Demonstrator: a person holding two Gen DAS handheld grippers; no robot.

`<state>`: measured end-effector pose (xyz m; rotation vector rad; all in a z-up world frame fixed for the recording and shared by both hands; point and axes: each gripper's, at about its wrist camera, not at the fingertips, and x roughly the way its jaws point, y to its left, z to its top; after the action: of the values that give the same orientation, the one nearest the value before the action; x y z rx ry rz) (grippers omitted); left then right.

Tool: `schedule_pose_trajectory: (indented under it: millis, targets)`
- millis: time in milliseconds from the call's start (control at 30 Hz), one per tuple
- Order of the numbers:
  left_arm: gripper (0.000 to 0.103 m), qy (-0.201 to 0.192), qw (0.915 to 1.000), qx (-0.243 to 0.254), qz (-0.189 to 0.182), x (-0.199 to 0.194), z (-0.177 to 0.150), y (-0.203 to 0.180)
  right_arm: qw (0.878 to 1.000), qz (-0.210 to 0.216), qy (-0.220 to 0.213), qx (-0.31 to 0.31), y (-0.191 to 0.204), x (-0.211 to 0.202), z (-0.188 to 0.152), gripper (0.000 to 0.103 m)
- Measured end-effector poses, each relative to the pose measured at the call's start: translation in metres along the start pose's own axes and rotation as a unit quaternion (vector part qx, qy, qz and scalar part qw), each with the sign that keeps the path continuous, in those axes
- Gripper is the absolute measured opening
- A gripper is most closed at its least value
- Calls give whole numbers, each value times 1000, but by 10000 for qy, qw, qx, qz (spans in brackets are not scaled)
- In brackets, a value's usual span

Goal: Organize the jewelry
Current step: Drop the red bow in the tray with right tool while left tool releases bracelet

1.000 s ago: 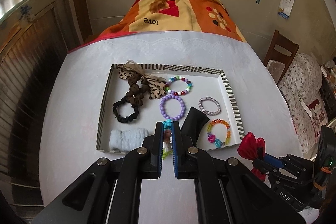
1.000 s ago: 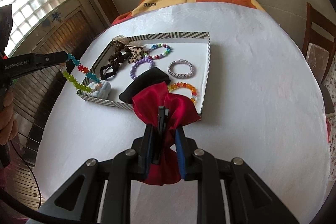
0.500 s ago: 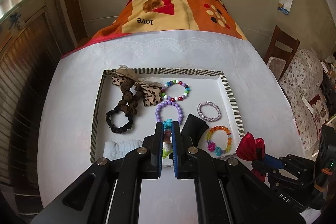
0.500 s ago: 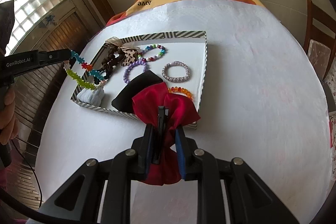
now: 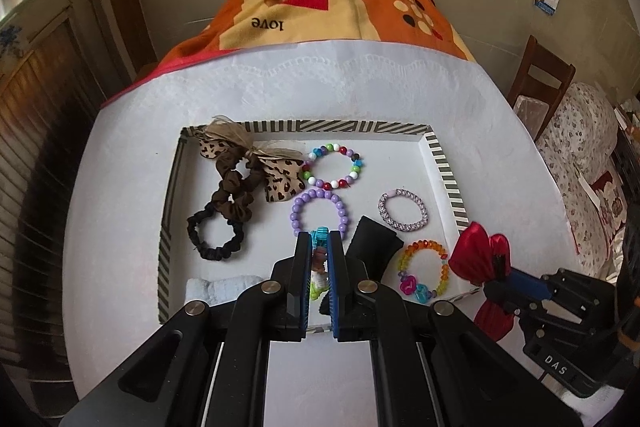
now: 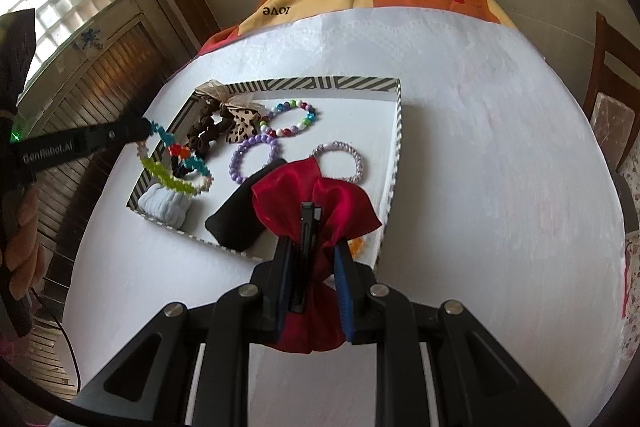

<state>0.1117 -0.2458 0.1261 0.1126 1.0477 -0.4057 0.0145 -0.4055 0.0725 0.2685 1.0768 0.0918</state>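
Both grippers are clamped tight. Left gripper [image 5: 320, 247] pinches a colourful bracelet [image 6: 176, 167] above the tray [image 5: 444, 163]. Right gripper [image 6: 314, 255] squeezes a red bow [image 6: 316, 199].

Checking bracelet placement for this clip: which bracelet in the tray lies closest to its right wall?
The lilac braided bracelet, beside the striped tray wall. It is woven cord, not loose beads like the purple bead bracelet and the multicolour one.

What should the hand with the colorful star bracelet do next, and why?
Probably lower and let go. The left gripper holds the star bracelet dangling above the striped tray, over a bare patch near the black scrunchie, so it could land there.
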Motion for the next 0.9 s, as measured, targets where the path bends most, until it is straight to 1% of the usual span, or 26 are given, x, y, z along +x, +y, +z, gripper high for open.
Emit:
schedule_pose_trajectory:
  millis: [367, 600, 733, 900]
  targets:
    - [0, 135, 9999, -6, -79, 19, 3, 1, 9999, -93, -17, -39, -3, 11, 28, 21]
    - [0, 205, 9997, 50, -124, 29, 5, 2, 9999, -102, 76, -52, -3, 27, 39, 21]
    - [0, 266, 9996, 21, -80, 37, 5, 11, 9998, -148, 141, -27, -7, 38, 47, 21]
    - [0, 429, 9989, -165, 81, 56, 3, 35, 9994, -225, 245, -45, -13, 53, 61, 21]
